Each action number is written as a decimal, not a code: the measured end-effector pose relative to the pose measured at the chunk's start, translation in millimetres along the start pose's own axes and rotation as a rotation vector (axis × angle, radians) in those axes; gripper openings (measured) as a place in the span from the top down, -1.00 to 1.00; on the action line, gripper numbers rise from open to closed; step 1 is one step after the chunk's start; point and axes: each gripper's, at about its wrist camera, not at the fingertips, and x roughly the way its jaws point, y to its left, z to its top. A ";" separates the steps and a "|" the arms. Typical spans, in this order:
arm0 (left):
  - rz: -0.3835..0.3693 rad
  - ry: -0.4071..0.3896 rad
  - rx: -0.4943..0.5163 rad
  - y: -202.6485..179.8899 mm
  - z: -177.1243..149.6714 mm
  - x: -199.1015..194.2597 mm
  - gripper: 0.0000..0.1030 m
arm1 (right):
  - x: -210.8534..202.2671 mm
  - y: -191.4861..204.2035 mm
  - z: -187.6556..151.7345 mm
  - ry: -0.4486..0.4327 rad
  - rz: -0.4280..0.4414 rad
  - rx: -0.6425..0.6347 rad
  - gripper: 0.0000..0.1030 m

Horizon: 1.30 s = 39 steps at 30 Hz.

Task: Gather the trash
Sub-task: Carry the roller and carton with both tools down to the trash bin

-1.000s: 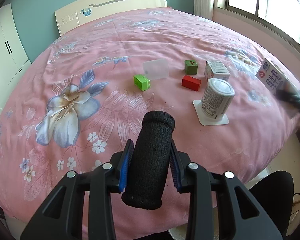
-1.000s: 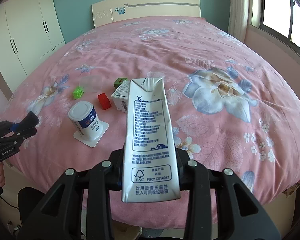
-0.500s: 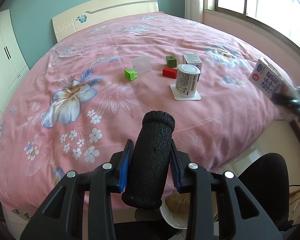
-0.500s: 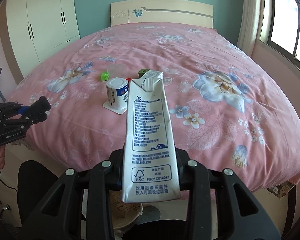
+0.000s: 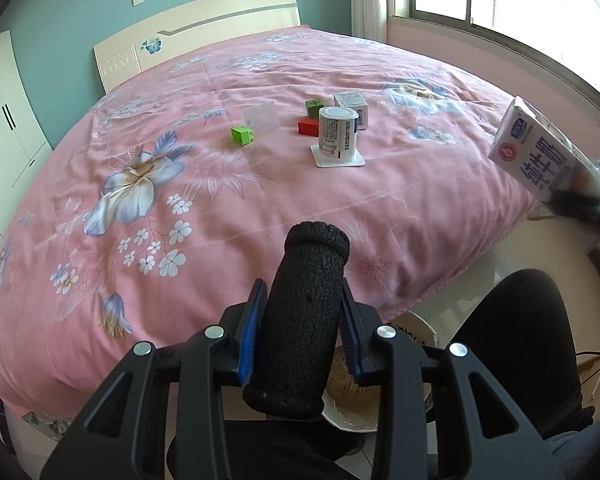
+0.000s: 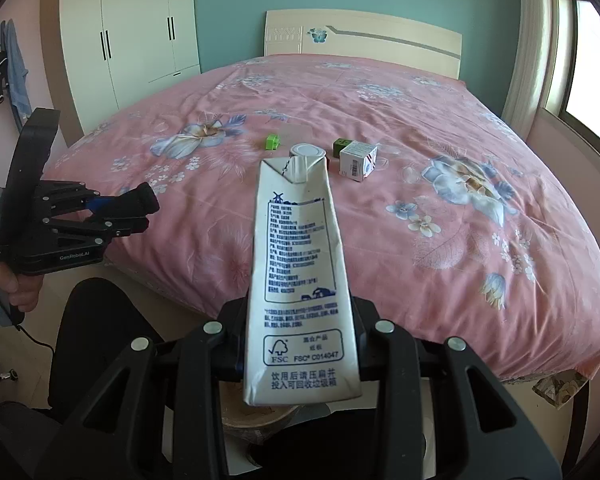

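Note:
My left gripper is shut on a black foam roll, held off the bed's front edge above a white bin on the floor. It also shows in the right wrist view. My right gripper is shut on a flattened white milk carton, also off the bed and over the bin. The carton shows at the right in the left wrist view.
On the pink floral bed stand a white can on a square lid, a small white box, a red block, two green blocks and a clear plastic piece. A black chair is beside the bin.
Both grippers have pulled back from the bed with their loads, past its front edge. The bin and floor have come into view below them.

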 end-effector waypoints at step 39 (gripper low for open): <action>-0.105 0.386 -0.054 -51.7 -128.1 142.2 0.27 | 151.7 55.9 -128.3 0.440 0.175 -0.048 0.29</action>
